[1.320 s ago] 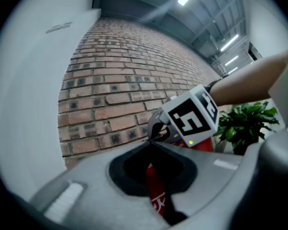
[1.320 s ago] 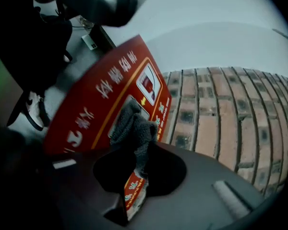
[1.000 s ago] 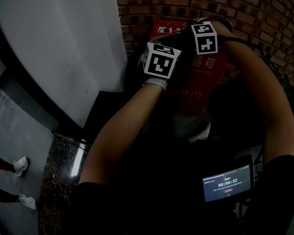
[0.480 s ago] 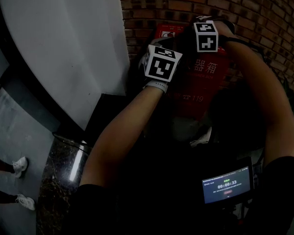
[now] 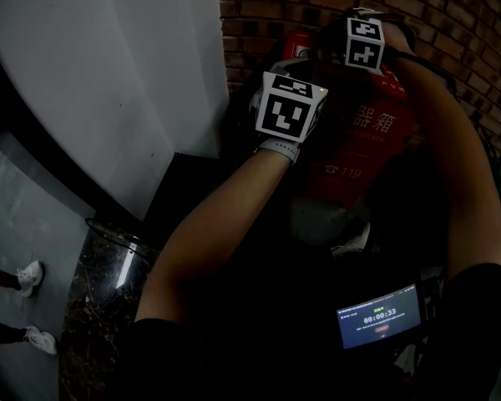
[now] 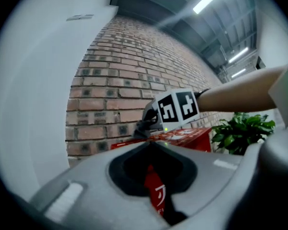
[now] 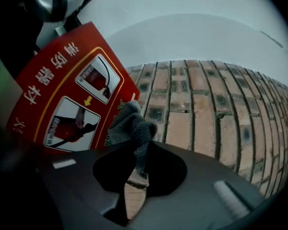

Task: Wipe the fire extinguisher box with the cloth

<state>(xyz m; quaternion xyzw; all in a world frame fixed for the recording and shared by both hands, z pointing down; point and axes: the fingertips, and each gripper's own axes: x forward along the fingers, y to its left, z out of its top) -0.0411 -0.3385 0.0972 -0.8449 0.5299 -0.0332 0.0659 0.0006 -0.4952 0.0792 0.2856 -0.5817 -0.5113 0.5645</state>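
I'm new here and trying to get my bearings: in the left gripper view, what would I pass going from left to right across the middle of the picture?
White wall → brick wall → right gripper, which holds the cloth → green plant.

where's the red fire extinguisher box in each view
Head view: fire extinguisher box upper right, partly behind both arms.
Left gripper view: its red top sits low at centre, just past the gripper.
Right gripper view: its pictured instruction panel fills the left, next to the grey cloth.
Shared landmark: the brick wall behind the box.
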